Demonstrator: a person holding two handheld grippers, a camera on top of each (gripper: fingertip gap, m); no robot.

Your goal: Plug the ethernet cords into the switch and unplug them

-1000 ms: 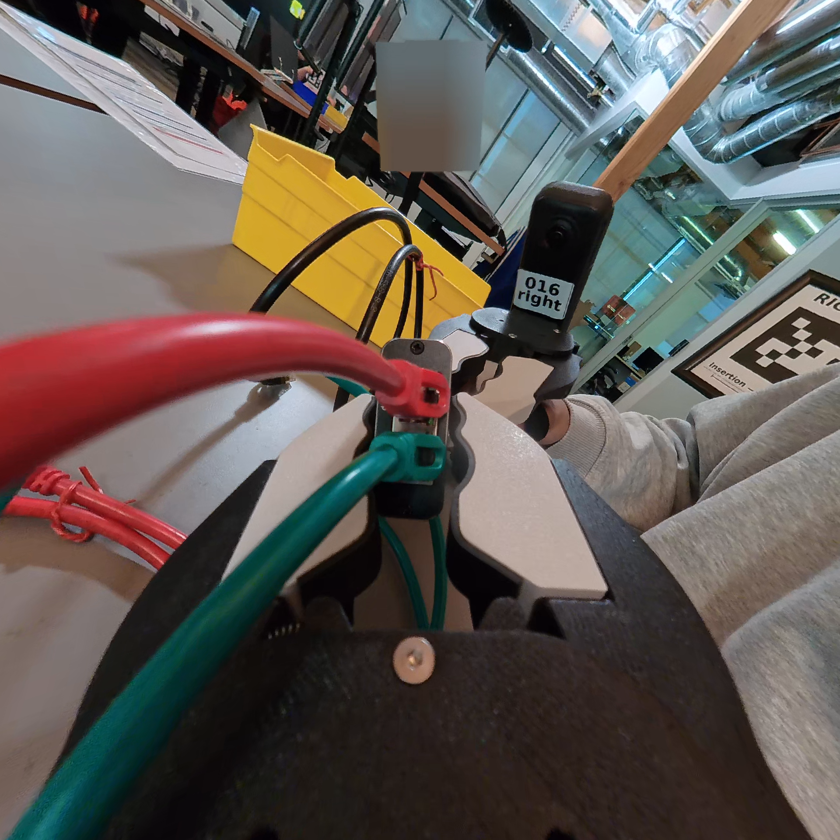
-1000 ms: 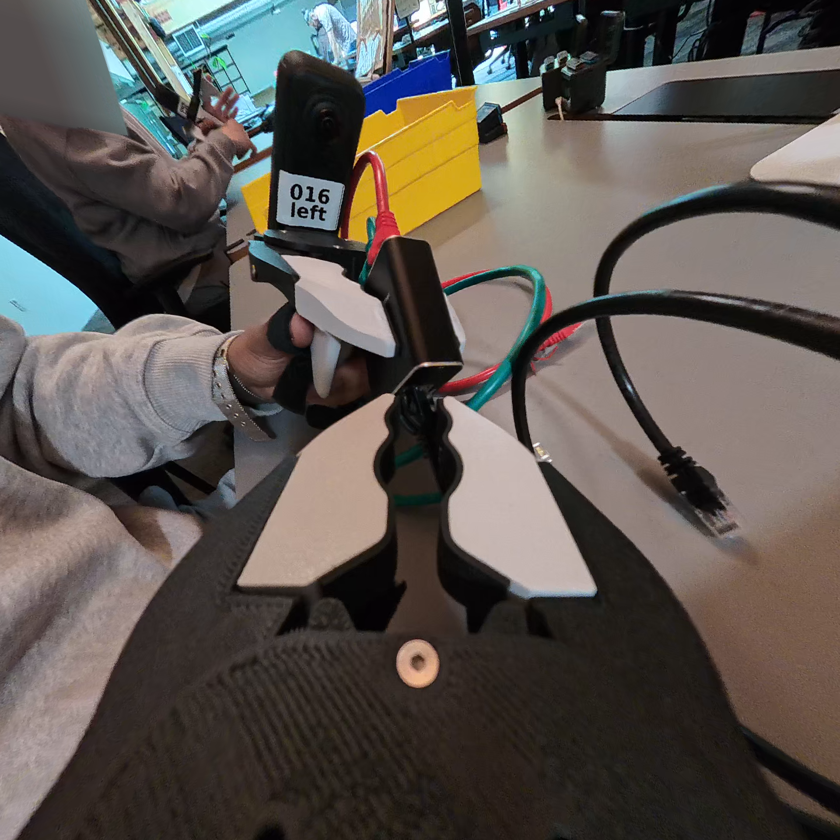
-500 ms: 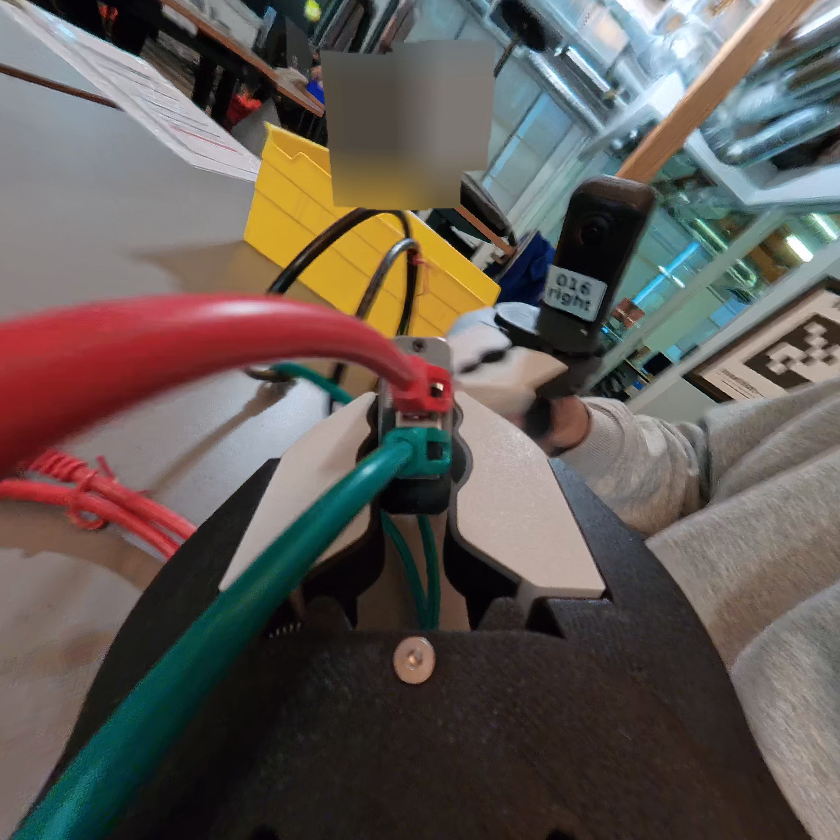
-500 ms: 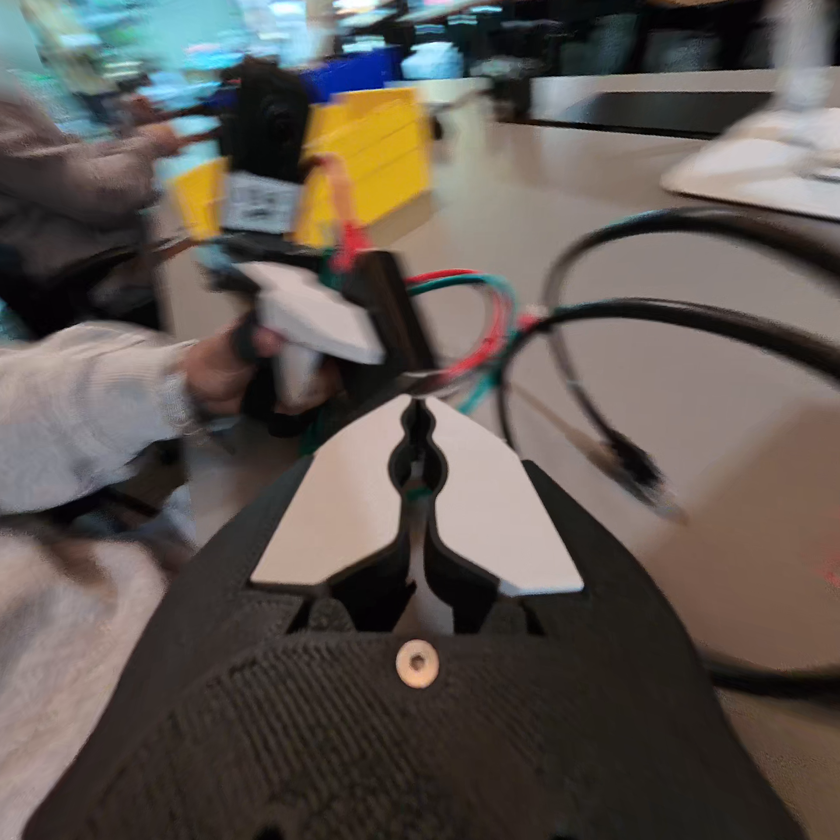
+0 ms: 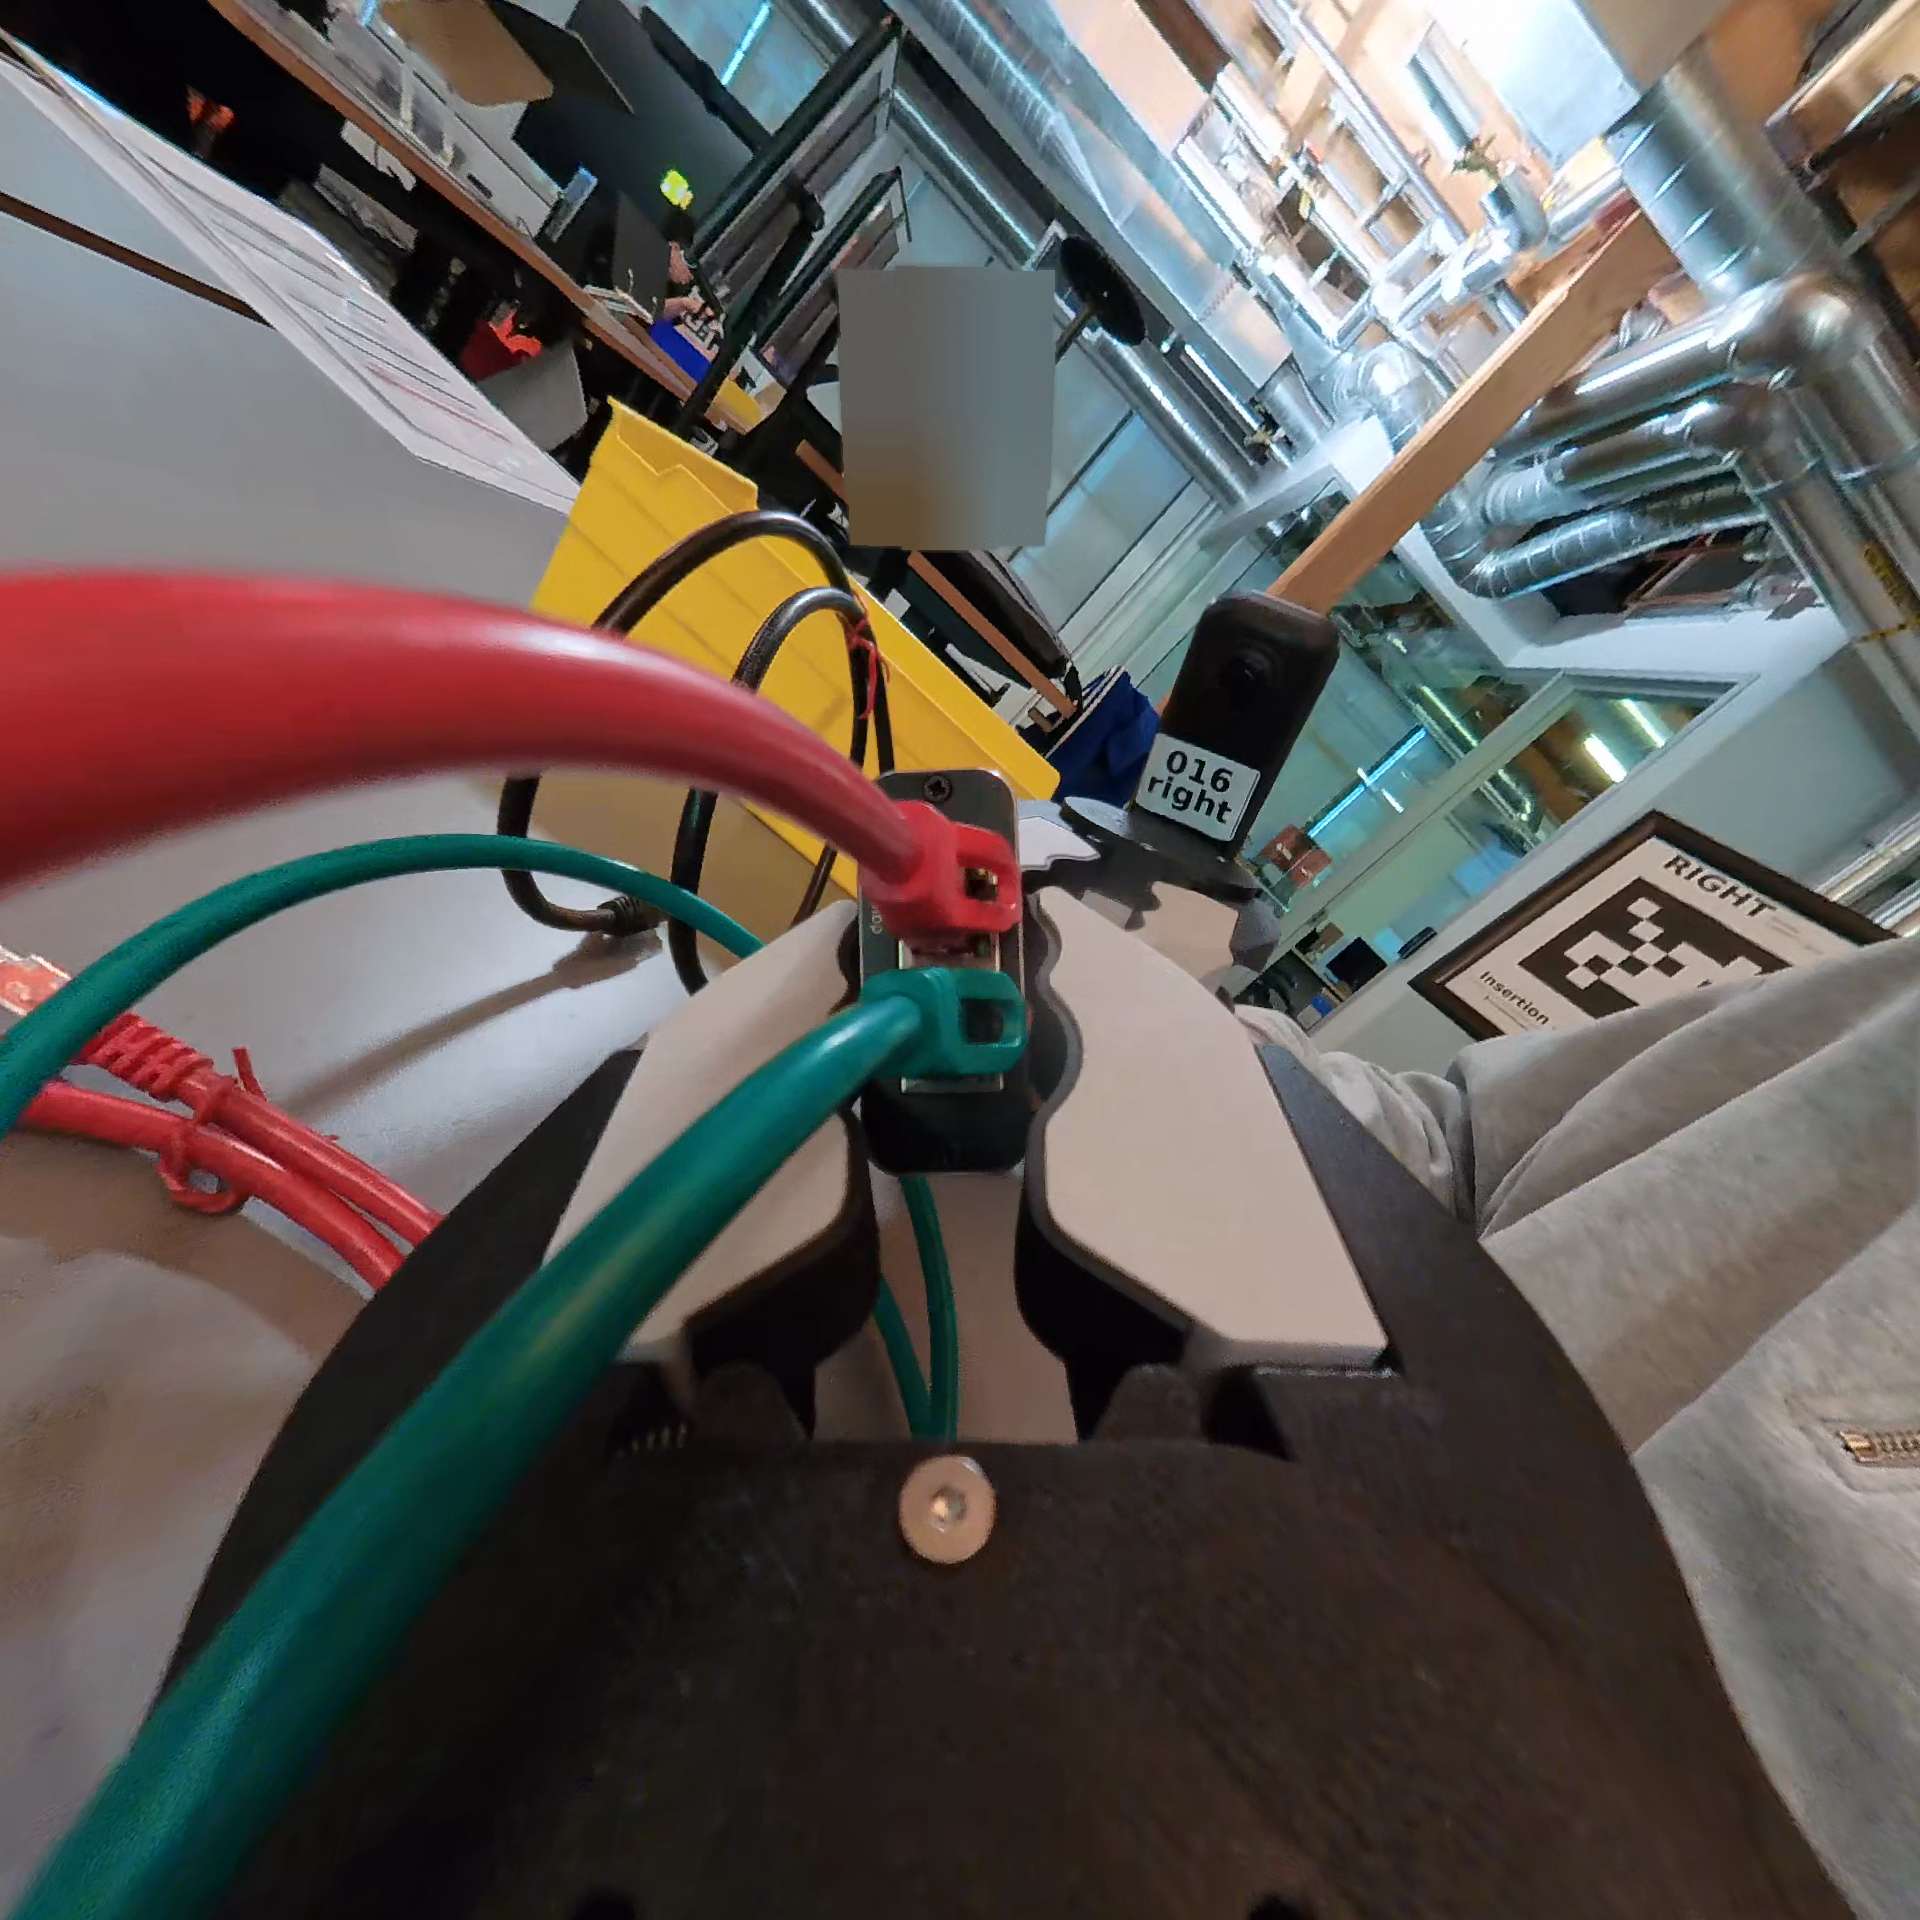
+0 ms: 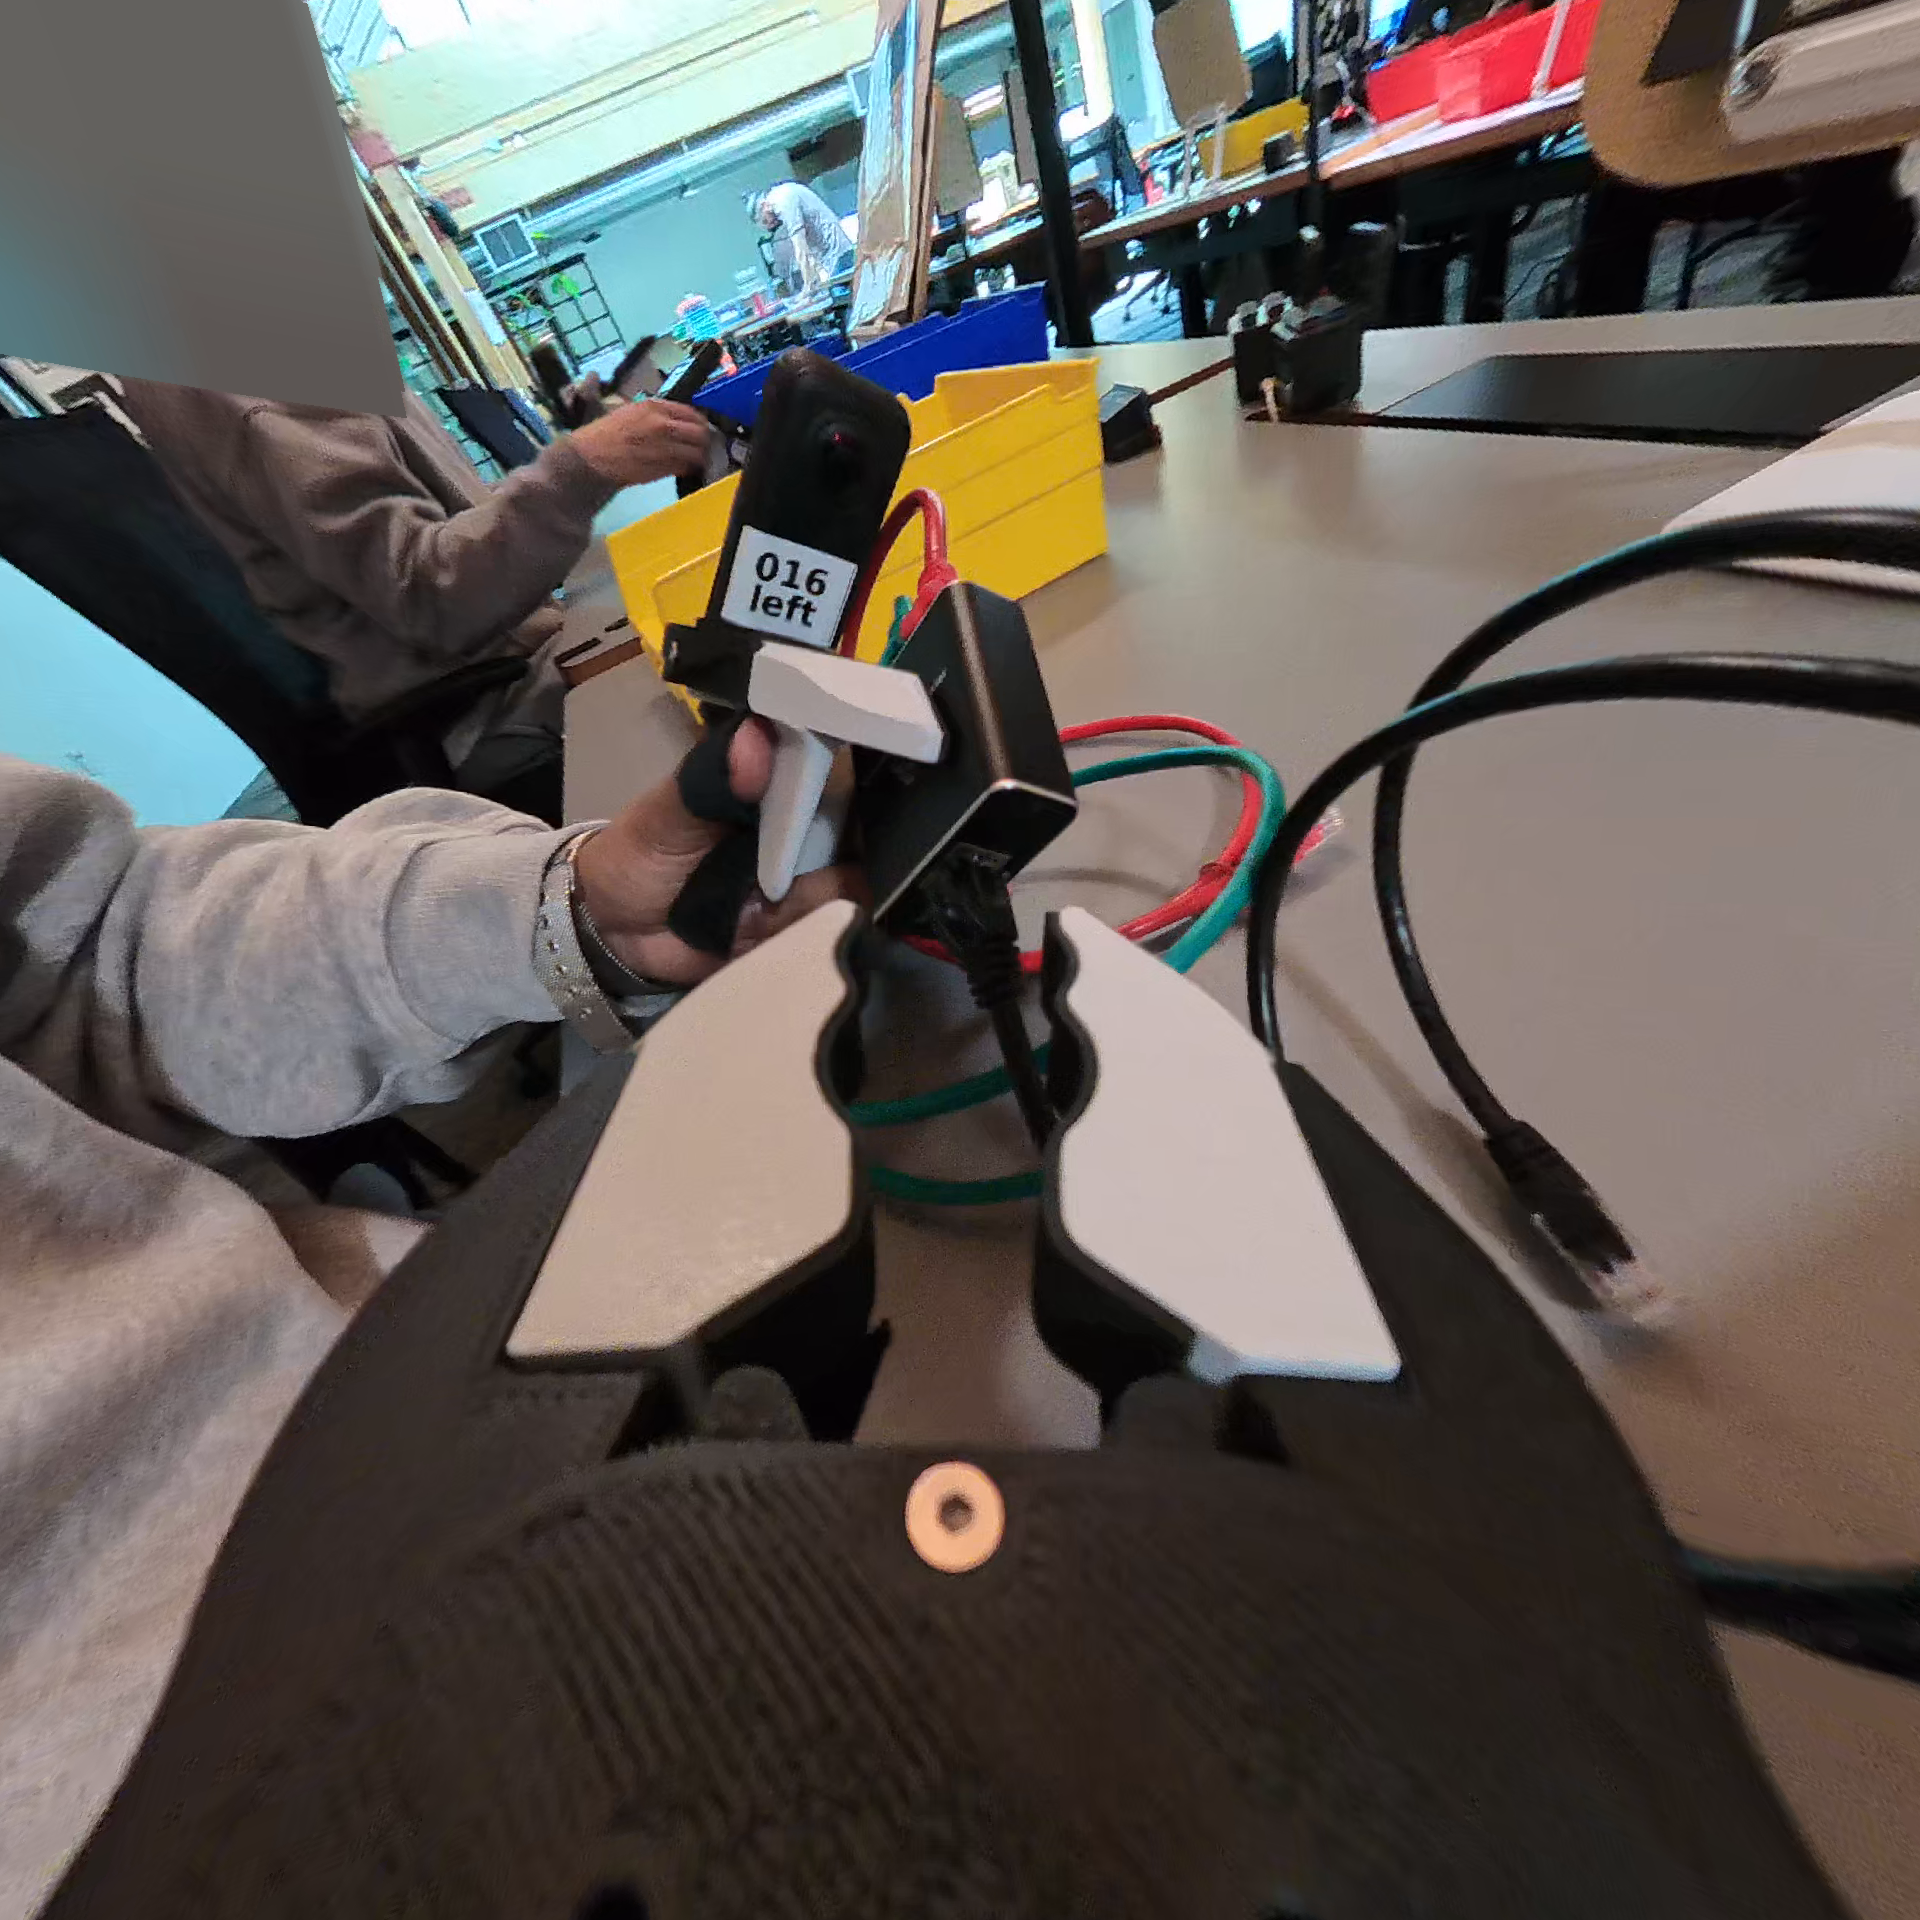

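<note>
Sitting upright between the two pale fingers of the left gripper (image 5: 943,997), the small black switch (image 5: 940,1039) is pinched from both sides and held up off the grey table (image 5: 208,540). Its port face looks back toward the wrist camera: a red cord (image 5: 416,686) is plugged into the upper port and a green cord (image 5: 582,1278) into the port just below it, both sweeping away to the left and near side of the left wrist view. More red cable, tied in a bundle (image 5: 197,1122), lies on the table at the left.

In the right wrist view the same switch (image 6: 977,748) hangs tilted, just beyond the fingertips of the right gripper (image 6: 951,930), whose fingers stand apart with a clear gap. A black cord (image 6: 1003,997) is plugged into the switch's underside and runs down through that gap, lying close along the inner edge of the right-hand finger (whether it touches the finger cannot be told). The left gripper (image 6: 914,727) shows here too, held in the person's hand (image 6: 665,883).

To the right, another black plug (image 6: 1558,1205) rests loose on the table, well apart from the switch, its cable looping back toward the far side. A yellow bin (image 6: 997,488) stands on the table beyond the switch, and a seated person in a brown sleeve (image 6: 364,551) is at the far left.
</note>
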